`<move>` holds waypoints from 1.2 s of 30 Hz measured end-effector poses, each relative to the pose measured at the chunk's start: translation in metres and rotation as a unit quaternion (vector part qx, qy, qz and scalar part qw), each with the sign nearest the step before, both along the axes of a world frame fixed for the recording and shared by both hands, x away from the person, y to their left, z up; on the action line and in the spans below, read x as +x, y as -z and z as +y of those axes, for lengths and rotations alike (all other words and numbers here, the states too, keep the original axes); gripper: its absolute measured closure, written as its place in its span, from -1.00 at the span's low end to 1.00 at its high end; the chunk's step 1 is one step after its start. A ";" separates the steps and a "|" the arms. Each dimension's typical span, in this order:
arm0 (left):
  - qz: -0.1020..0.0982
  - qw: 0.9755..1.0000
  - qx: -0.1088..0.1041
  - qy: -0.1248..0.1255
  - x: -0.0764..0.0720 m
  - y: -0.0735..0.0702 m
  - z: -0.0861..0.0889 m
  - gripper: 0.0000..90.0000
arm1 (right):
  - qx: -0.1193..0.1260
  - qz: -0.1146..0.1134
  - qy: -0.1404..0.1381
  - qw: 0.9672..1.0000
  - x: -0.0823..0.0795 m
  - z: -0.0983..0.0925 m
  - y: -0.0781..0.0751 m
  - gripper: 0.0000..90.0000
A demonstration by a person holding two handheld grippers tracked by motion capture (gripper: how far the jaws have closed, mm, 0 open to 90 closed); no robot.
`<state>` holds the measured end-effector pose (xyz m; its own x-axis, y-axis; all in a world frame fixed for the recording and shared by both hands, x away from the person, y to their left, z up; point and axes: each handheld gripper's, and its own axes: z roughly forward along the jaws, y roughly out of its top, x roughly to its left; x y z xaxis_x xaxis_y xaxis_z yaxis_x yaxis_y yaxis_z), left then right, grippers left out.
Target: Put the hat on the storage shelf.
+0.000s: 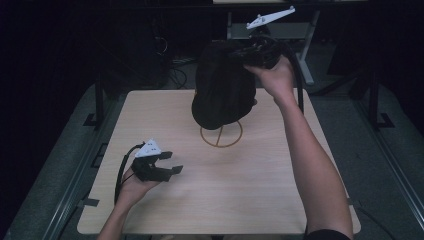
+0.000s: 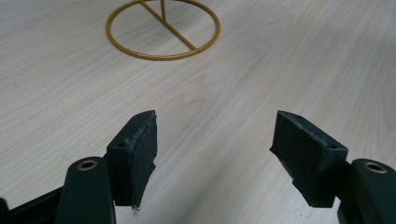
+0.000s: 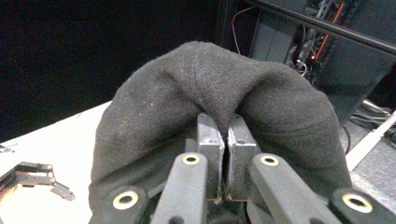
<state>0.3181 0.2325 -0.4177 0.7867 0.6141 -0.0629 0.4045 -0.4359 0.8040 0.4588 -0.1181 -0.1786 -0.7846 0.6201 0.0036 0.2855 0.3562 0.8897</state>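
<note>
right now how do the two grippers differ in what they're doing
The left gripper has its jaws spread wide and holds nothing; the right gripper has its jaws pinched shut on a fold of the black hat. The left one sits low, near the table; the right one is raised high, at the hat's top above the gold wire stand. Both are black, hand-held two-jaw tools.

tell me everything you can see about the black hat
The black hat is a soft, felt-like fabric piece with a rounded crown, dark all over. It hangs above the gold wire stand on the wooden table, hiding the stand's upright, so whether it still rests on it cannot be told. The right hand-held gripper is shut on a fold of its cloth, puckering the fabric around the jaws. Nothing else touches it.
</note>
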 end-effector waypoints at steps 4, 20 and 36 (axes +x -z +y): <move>-0.006 1.000 -0.007 -0.005 0.001 -0.002 0.003 -0.32 | -0.010 0.004 0.000 1.000 0.011 0.010 0.006 0.93; 0.014 1.000 -0.018 0.001 0.002 0.003 0.004 -0.32 | -0.023 0.034 0.015 0.999 0.049 0.043 0.031 0.89; 0.025 0.999 -0.021 0.007 0.003 0.007 0.004 -0.33 | -0.077 0.071 0.032 0.994 0.067 0.064 0.050 0.35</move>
